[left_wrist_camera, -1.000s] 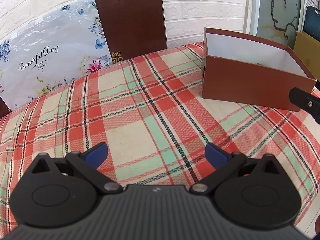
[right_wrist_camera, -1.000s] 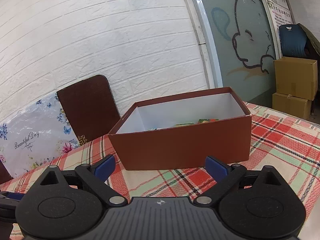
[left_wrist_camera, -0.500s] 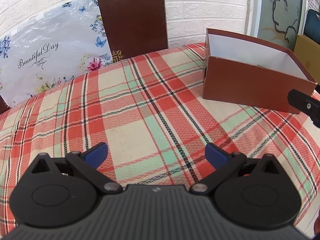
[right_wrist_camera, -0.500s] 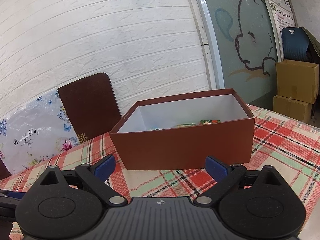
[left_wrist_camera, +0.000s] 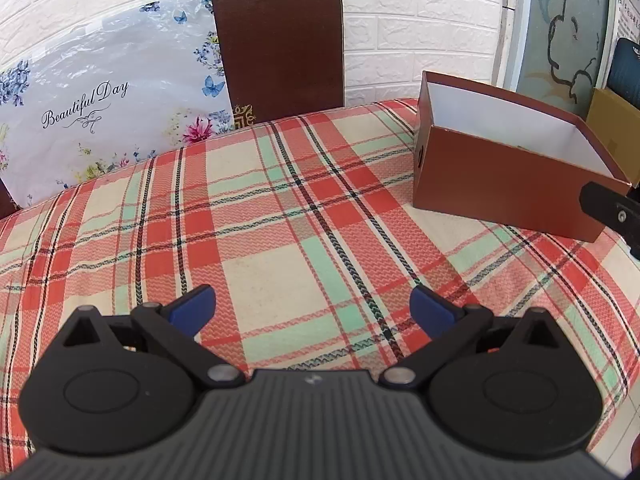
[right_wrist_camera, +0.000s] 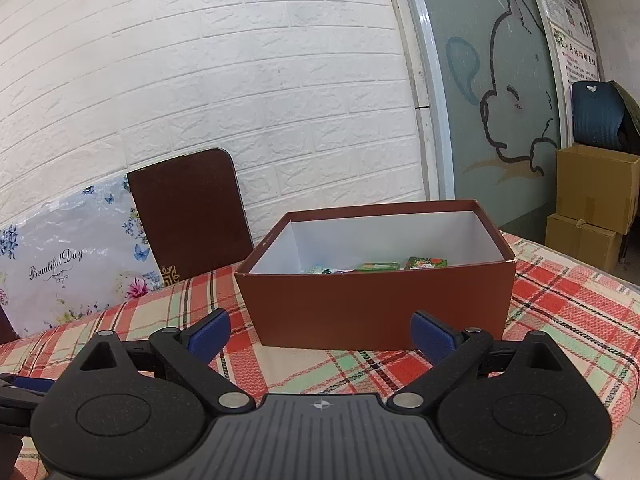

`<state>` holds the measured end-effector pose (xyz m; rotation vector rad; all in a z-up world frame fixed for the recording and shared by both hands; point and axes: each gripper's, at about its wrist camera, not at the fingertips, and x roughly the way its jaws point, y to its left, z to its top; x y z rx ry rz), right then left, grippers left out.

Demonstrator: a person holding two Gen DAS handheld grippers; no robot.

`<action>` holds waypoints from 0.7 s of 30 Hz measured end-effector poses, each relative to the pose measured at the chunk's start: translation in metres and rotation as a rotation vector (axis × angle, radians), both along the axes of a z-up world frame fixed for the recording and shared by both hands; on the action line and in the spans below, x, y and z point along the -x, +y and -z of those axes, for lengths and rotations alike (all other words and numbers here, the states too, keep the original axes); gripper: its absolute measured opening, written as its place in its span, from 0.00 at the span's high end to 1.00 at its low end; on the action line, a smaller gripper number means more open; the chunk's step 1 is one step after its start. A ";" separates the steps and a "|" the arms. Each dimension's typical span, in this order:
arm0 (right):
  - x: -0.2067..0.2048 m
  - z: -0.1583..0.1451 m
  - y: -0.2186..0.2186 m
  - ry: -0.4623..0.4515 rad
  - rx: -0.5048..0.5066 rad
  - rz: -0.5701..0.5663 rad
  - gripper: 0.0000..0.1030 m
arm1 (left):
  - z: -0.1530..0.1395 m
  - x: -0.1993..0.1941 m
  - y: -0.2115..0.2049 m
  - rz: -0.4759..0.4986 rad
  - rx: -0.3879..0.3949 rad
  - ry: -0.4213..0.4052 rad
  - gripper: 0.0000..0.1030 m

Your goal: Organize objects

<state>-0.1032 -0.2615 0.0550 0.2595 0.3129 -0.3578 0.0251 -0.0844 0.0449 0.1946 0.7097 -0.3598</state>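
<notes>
A brown cardboard box with a white inside stands on the plaid tablecloth, straight ahead in the right wrist view and at the right in the left wrist view. Several small green and red packets lie in its bottom, mostly hidden by the near wall. My right gripper is open and empty, a short way in front of the box. My left gripper is open and empty above bare cloth, left of the box. A black part of the right gripper shows at the right edge of the left wrist view.
A dark brown chair back stands behind the table against a white brick wall. A floral plastic bag reading "Beautiful Day" leans beside it. Cardboard boxes and a dark blue chair stand at the far right.
Both grippers have risen and drawn back slightly, so the box looks lower and a bit smaller in each view. Both stay open.
</notes>
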 end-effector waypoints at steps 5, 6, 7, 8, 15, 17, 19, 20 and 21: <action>0.001 -0.002 0.003 0.002 0.009 -0.002 0.06 | -0.001 0.002 0.001 0.006 0.004 -0.003 0.00; 0.001 -0.002 0.004 0.002 0.010 -0.002 0.06 | -0.001 0.002 0.001 0.007 0.006 -0.002 0.00; 0.001 -0.003 0.004 0.002 0.012 -0.003 0.06 | -0.001 0.002 0.001 0.006 0.006 -0.002 0.00; 0.000 -0.003 0.004 0.002 0.013 -0.004 0.06 | -0.001 0.002 0.001 0.006 0.005 -0.002 0.00; 0.000 -0.005 0.006 0.000 0.015 -0.003 0.06 | -0.002 0.004 -0.003 0.011 -0.001 -0.004 0.00; 0.001 -0.005 0.005 -0.001 0.013 -0.001 0.06 | -0.002 0.005 -0.005 0.014 -0.003 -0.002 0.00; 0.001 -0.005 0.005 -0.001 0.013 -0.002 0.06 | -0.003 0.005 -0.006 0.015 -0.004 -0.001 0.00; 0.001 -0.005 0.005 -0.001 0.013 -0.002 0.06 | -0.003 0.005 -0.007 0.017 -0.004 0.000 0.00; 0.001 -0.005 0.005 0.000 0.012 -0.001 0.06 | -0.004 0.006 -0.007 0.020 -0.005 -0.001 0.00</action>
